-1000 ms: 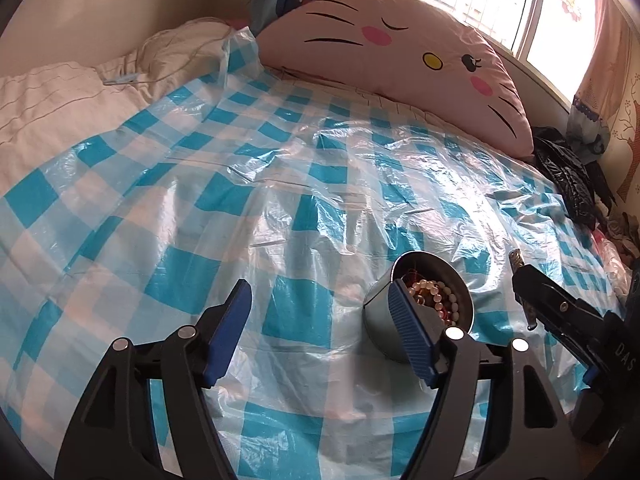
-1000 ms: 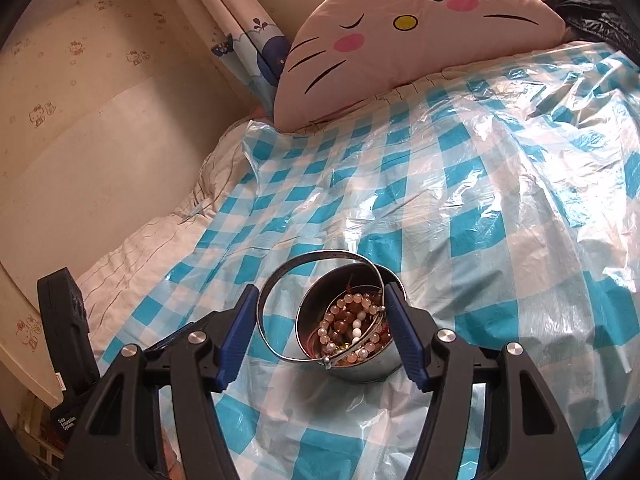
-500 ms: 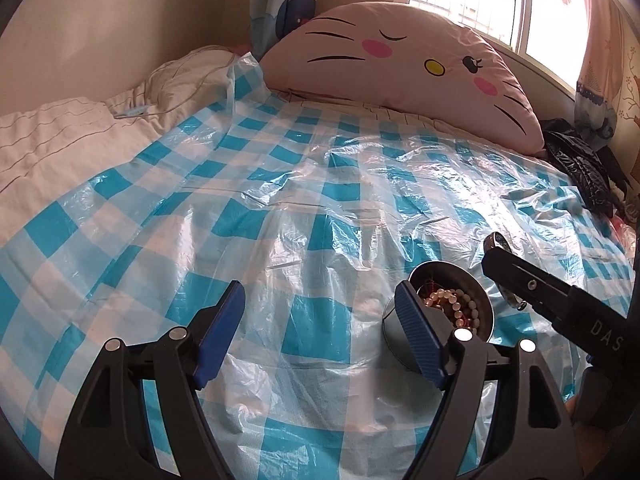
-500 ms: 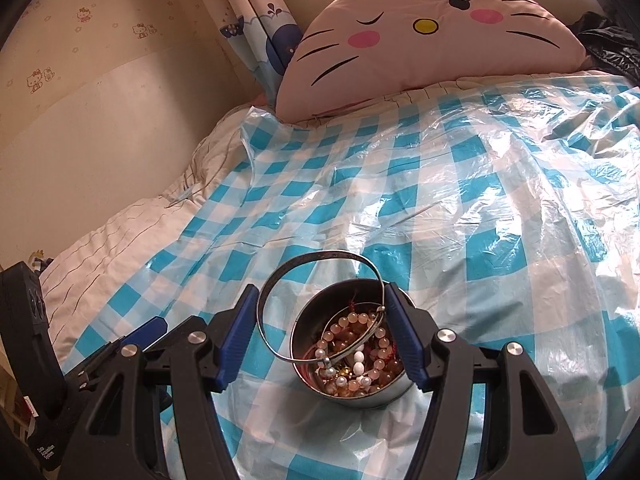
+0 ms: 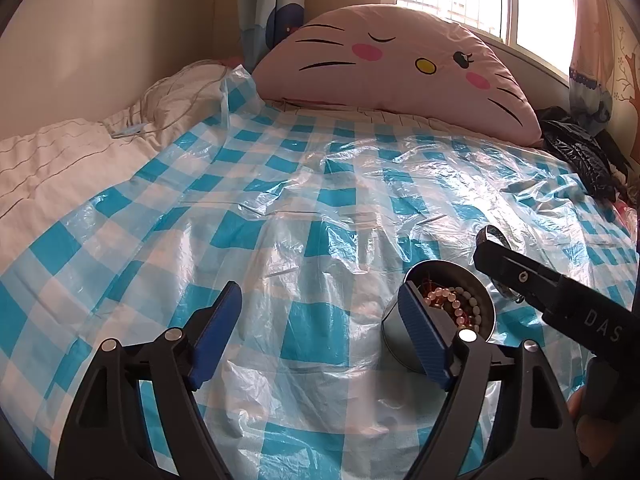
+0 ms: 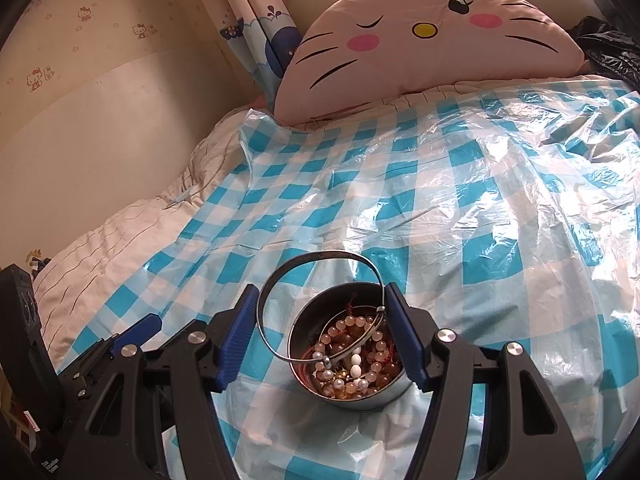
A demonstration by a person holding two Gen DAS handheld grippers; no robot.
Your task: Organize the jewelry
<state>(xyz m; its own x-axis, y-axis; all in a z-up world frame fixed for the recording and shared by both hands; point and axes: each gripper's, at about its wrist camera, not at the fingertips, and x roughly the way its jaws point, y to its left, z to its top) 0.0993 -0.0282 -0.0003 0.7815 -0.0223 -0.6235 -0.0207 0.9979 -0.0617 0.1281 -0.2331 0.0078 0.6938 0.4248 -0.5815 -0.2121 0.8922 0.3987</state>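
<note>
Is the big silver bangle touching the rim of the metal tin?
Touching. In the right wrist view the silver bangle rests against the metal tin, its lower end dipping inside onto the beads, between the open right claw.

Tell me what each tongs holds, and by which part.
Left tongs: nothing. Right tongs: open, not pinching; the metal bangle seems hooked over one finger, its lower edge in the tin.

right tongs [image 6: 320, 338] spread wide | metal bangle [image 6: 316, 300] between pads, over bead-filled tin [image 6: 352, 360]
</note>
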